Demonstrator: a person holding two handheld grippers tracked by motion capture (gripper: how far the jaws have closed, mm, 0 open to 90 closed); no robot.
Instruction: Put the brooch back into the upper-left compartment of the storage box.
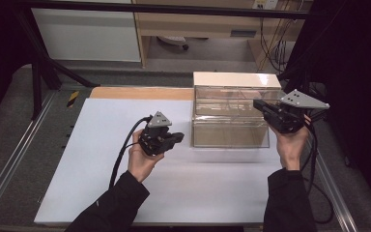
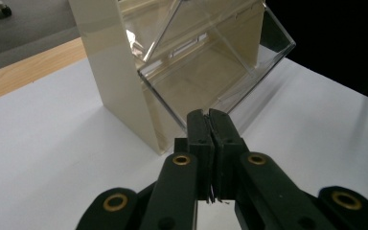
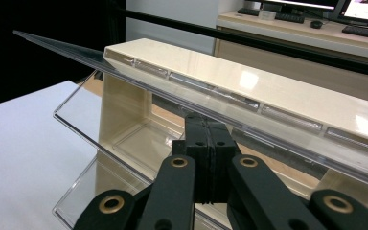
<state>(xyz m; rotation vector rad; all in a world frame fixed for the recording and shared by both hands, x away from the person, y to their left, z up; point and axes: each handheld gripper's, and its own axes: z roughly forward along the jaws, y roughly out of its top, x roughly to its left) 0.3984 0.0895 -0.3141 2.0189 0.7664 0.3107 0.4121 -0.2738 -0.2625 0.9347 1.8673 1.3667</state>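
Cream plastic forms the frame of a two-tier bin with clear fronts, set on the white table toward its far right; both compartments are seen empty, and no writing can be read on it. The left gripper is held just left of it, jaws pressed together on nothing. The right gripper is raised at its upper tier, jaws likewise closed and empty.

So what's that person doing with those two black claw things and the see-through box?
A person holds a claw in each hand at a white table. The left claw is shut and empty, just beside the clear two-tier box. The right claw is also shut, raised at the box's upper tier on the other side. Whether it touches the box is hard to tell.
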